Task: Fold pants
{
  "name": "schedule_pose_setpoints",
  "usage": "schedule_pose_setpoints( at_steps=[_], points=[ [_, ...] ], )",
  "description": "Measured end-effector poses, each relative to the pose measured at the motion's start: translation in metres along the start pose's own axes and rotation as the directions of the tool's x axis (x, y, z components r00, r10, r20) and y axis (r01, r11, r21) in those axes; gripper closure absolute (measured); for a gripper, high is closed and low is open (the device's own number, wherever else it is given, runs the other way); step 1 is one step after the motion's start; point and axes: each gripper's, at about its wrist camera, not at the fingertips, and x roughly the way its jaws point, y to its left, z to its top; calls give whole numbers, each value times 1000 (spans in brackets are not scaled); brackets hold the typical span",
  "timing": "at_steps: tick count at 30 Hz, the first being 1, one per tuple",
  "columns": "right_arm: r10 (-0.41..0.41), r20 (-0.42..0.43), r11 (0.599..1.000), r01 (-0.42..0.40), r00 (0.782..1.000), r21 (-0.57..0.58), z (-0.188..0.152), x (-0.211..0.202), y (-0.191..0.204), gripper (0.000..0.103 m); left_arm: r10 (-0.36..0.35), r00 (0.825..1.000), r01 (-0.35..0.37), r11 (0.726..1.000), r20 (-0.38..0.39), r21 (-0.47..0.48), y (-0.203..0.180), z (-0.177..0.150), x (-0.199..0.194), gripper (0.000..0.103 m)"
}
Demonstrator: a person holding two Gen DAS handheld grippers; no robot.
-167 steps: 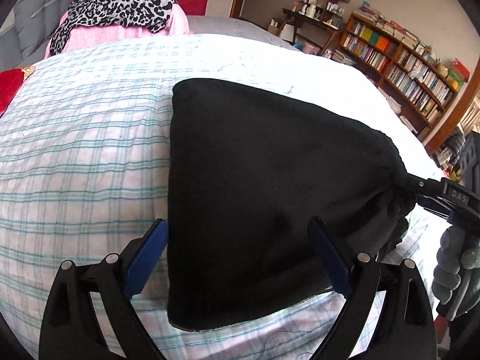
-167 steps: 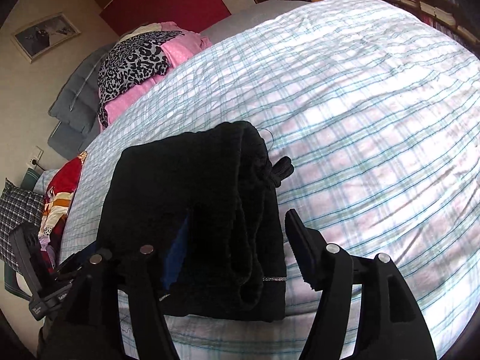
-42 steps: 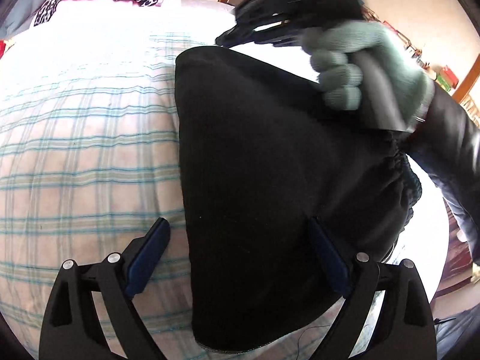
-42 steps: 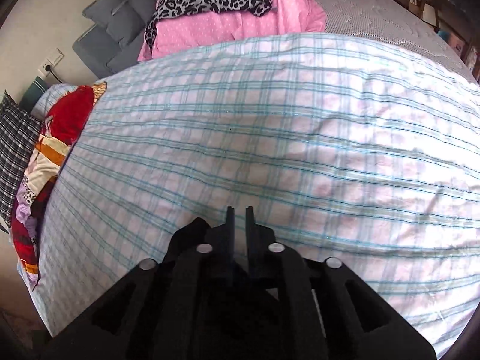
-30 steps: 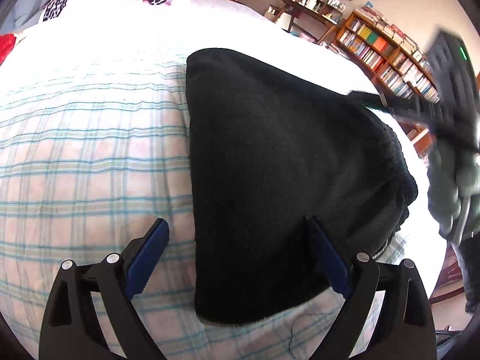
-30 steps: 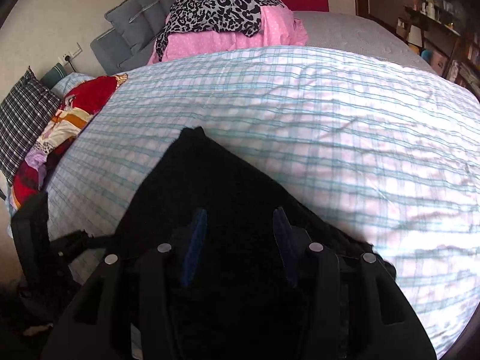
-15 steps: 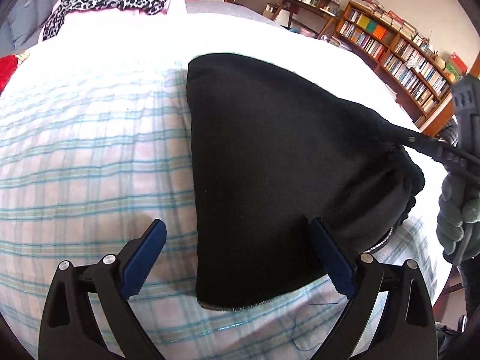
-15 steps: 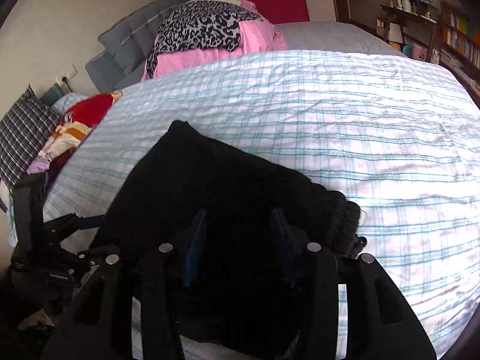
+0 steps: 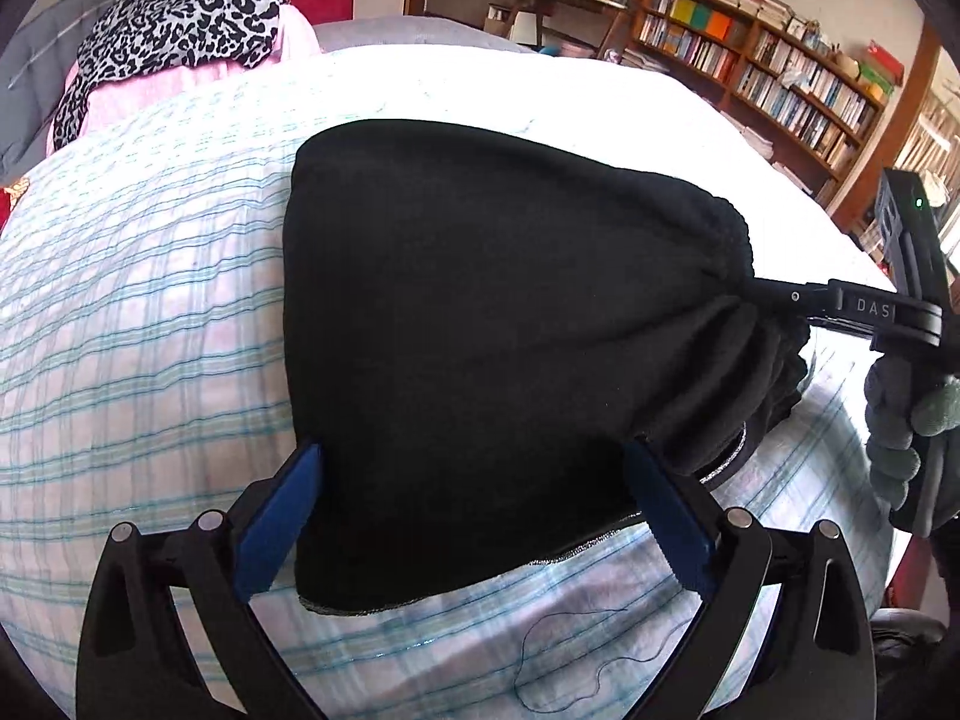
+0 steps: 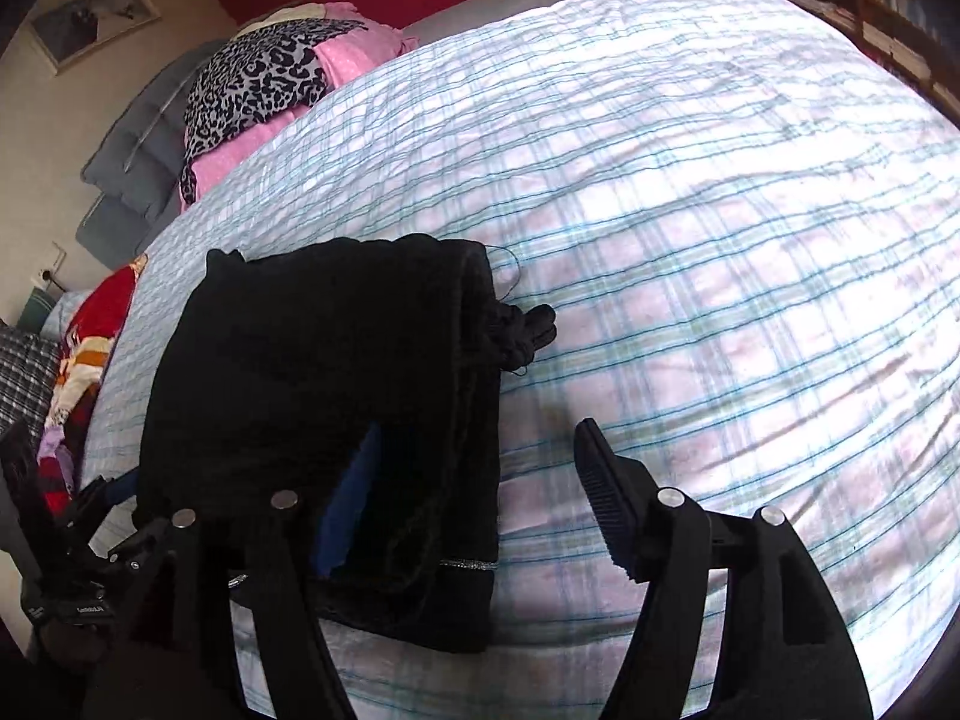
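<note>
The black pants (image 9: pixel 480 330) lie folded into a compact stack on the checked bedspread (image 9: pixel 120 300). My left gripper (image 9: pixel 474 510) straddles the stack's near end. Its jaws are opening, and the blue pads (image 9: pixel 276 516) stand at either side without pressing. In the right wrist view the pants (image 10: pixel 312 390) sit to the left. My right gripper (image 10: pixel 474 498) is at their gathered waistband side with its jaws opening. One of its fingers (image 10: pixel 348 510) is tucked among the fabric layers and the other stands over bare bedspread. From the left wrist view, the right gripper (image 9: pixel 780 300) touches the waistband, held by a gloved hand (image 9: pixel 900 420).
A leopard-print and pink clothes pile (image 9: pixel 180 42) sits at the bed's far end, beside a grey cushion (image 10: pixel 132 150). Red patterned cloth (image 10: pixel 90 330) lies off the bed's left side. Bookshelves (image 9: pixel 780 78) line the far wall. A loose thread (image 9: pixel 570 648) lies near the pants.
My right gripper swung over to the waistband side of the pants, rolled, and spread its jaws wider. The left gripper shifted slightly and its pads now flank the stack's near end.
</note>
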Motion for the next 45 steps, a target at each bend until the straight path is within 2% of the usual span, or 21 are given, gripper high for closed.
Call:
schedule_pose_setpoints(
  at_steps=[2,5,8,11,13,18,20,22,23,25,27,28,29,31,33,34,35,37,38,41,45],
  points=[
    [82,6,994,-82,997,69,1,-7,-10,30,-35,999,36,998,10,-47,9,6,-9,5],
    [162,17,975,-162,987,151,5,-12,-21,24,-50,997,56,991,52,-124,28,19,-22,5],
    [174,-12,970,-169,985,176,10,-1,-23,23,-41,996,56,975,74,-213,51,35,-22,5],
    [171,-52,969,-159,984,189,12,17,-24,15,-46,997,62,954,62,-292,76,48,-8,5],
    [190,-44,966,-178,981,186,14,23,-23,9,-95,994,107,928,50,-358,92,54,6,5],
    [190,-66,973,-179,979,142,14,30,-12,7,-223,974,213,877,26,-431,104,58,40,5],
    [196,-82,977,-186,977,107,13,34,-4,7,-254,967,231,864,8,-448,104,57,51,5],
    [170,-85,984,-164,982,75,13,38,2,8,-262,965,240,873,8,-425,101,56,54,5],
    [174,-80,983,-169,981,71,13,40,2,9,-281,960,260,875,8,-409,99,57,54,5],
    [188,-71,980,-182,980,80,15,43,0,16,-351,937,325,859,8,-397,93,56,54,6],
    [219,-73,972,-211,973,104,18,47,-4,30,-422,906,387,842,-12,-377,80,55,56,8],
    [237,-76,967,-228,968,114,19,49,-5,34,-417,908,381,855,-29,-351,71,54,56,8],
    [263,-86,960,-252,961,126,19,51,-5,43,-393,919,362,876,-38,-319,65,54,56,8],
    [280,-87,954,-267,956,134,17,51,-6,49,-389,920,358,880,-40,-312,62,54,57,9],
    [293,-84,951,-281,952,131,16,48,-6,58,-395,918,361,863,-28,-353,67,54,56,19],
    [295,-81,950,-284,952,130,16,46,-5,60,-395,918,360,857,-22,-369,70,53,53,29],
    [295,-74,950,-285,952,125,15,42,-4,63,-384,923,350,860,-20,-372,72,52,50,44],
    [292,-60,953,-285,954,106,15,34,2,66,-365,931,336,869,-13,-362,74,50,41,62],
    [289,-52,954,-284,956,91,15,29,6,66,-368,930,343,870,-6,-354,73,50,36,67],
    [298,-23,954,-296,954,54,16,9,16,68,-362,932,349,888,11,-298,60,53,17,72],
    [292,24,956,-292,956,16,15,-23,19,69,-371,928,369,891,41,-267,44,61,-2,74]
  ],
)
